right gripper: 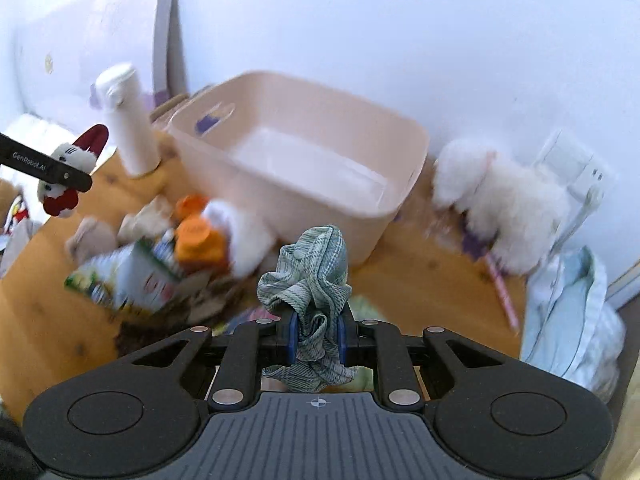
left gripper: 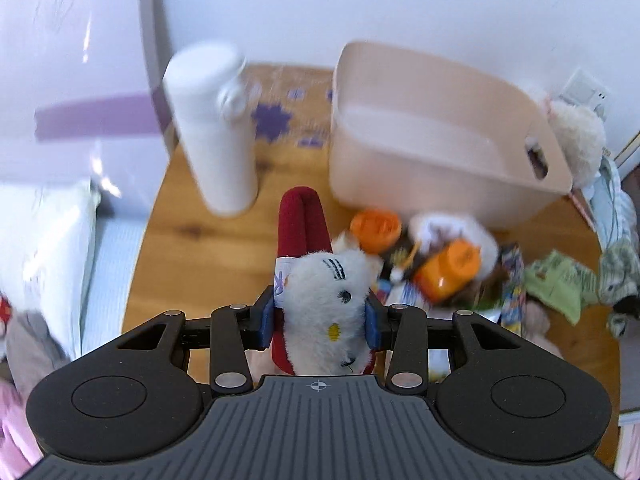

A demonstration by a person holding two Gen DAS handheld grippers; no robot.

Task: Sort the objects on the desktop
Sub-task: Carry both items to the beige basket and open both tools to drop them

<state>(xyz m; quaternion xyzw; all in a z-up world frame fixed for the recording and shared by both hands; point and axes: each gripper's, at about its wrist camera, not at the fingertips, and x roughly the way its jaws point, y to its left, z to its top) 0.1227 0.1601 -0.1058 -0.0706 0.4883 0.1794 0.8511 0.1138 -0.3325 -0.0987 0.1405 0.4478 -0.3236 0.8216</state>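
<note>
Plush toy (left gripper: 328,300): light, soft, squashy; best pinched across body, as now. Left gripper (left gripper: 326,316) jaws part-way closed, squeezing it, lifted above bench (left gripper: 192,240).
Green cloth (right gripper: 316,280): limp, light, bunches easily. Right gripper (right gripper: 316,338) jaws nearly shut, clamping it. Pink bin (right gripper: 304,152) ahead, looks empty.

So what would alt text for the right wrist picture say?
The right gripper pinches a crumpled green striped cloth above a cluttered wooden table. Behind it sits an empty pink bin; at far left, a white plush toy.
</note>
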